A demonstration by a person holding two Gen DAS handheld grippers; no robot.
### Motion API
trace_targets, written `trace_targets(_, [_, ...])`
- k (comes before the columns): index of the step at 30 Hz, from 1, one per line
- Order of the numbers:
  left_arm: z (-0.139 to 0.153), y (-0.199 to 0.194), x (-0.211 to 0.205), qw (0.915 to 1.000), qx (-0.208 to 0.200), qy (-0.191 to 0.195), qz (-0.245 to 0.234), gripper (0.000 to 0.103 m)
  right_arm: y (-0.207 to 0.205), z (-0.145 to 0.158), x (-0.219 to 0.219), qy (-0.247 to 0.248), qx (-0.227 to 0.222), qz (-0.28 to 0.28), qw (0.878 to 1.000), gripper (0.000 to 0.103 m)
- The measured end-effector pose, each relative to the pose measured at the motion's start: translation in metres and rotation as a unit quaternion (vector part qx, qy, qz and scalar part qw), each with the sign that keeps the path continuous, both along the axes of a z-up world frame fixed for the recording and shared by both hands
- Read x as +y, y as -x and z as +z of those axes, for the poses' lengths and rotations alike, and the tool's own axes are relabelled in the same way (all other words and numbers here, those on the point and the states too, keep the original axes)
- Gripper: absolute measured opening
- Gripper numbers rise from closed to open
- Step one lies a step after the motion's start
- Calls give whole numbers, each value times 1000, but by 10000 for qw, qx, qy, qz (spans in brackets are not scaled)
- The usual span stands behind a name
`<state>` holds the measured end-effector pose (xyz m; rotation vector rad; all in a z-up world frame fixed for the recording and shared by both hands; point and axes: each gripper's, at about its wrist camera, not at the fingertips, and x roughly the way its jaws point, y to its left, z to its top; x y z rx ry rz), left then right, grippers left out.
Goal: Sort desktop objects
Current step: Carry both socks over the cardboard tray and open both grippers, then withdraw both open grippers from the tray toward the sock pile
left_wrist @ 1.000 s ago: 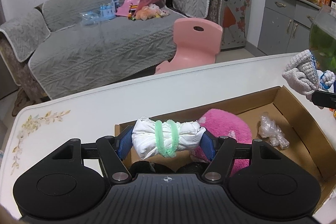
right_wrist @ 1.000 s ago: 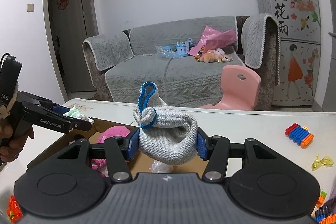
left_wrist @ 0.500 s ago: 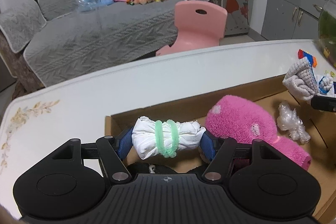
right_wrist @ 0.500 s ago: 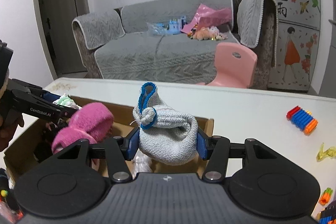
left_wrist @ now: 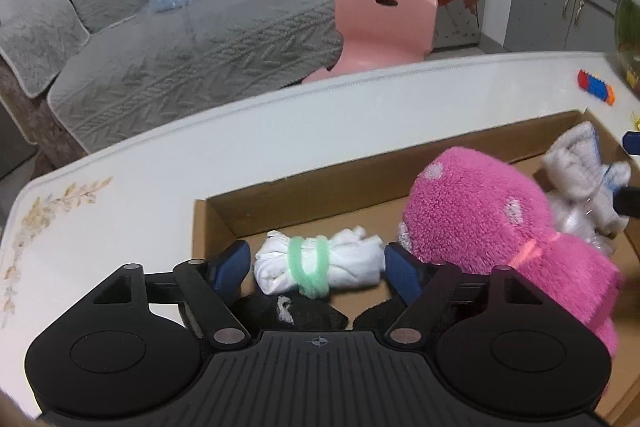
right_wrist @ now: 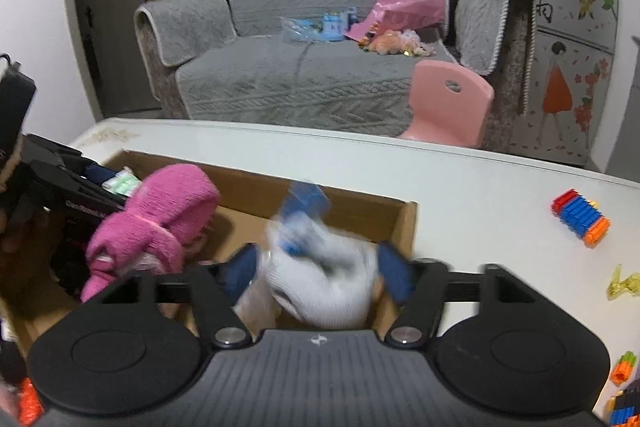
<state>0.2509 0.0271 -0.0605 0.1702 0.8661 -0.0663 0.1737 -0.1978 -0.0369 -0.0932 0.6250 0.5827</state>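
Observation:
A cardboard box (left_wrist: 360, 167) lies on the white table. My left gripper (left_wrist: 318, 263) hangs low inside it, and its jaws are opening. Between them a white sock bundle with a green band (left_wrist: 332, 269) rests on the box floor, with a gap at the left pad. My right gripper (right_wrist: 316, 271) is over the box's right end (right_wrist: 404, 223), its jaws opening too. A grey sock bundle with blue trim (right_wrist: 320, 267), blurred, drops between them, clear of the pads. A pink fluffy bundle (left_wrist: 480, 211) fills the middle of the box.
Crumpled clear plastic (left_wrist: 576, 223) and a black item (left_wrist: 288, 311) also lie in the box. Blue and orange toy darts (right_wrist: 580, 223) and a yellow wrapper (right_wrist: 624, 283) sit on the table to the right. A pink chair (left_wrist: 384, 23) and a grey sofa stand beyond the table.
Both grippers have come down into the box and their jaws have widened. The white bundle has come off the left pads onto the box floor. The grey bundle has slipped free and is falling.

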Motion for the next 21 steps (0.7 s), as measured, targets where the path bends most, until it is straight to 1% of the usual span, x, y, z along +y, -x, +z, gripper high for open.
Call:
trace_targets(1, [4, 4, 1, 10000, -41, 50, -5, 81, 3, 2, 0, 21, -68, -13, 10000, 91])
trace_targets(3, [13, 10, 2, 9998, -128, 148, -18, 85, 9, 8, -2, -75, -154, 13, 9999, 90])
trace_targets(8, [41, 39, 4, 9986, -449, 277, -40, 86, 28, 29, -18, -416, -367, -50, 9984, 91])
trace_targets(11, [58, 70, 9, 9966, -679, 456, -32, 88, 48, 39, -33, -633, -503, -162, 9966, 92])
trace_targets(13, [65, 95, 9, 9956, -848, 409, -36, 90, 65, 44, -47, -721, -606, -198, 9954, 93])
trace_targets(15, [67, 123, 9, 9946, -980, 324, -81, 92, 85, 43, -63, -832, -683, -260, 9939, 94])
trace_targets(17, [65, 154, 11, 9938, -1074, 292, -86, 95, 95, 39, -75, -953, -687, -320, 9926, 96])
trace_targets(21, [49, 199, 19, 9933, -1115, 294, 60, 97, 115, 18, -97, -1137, -670, -629, 9893, 97])
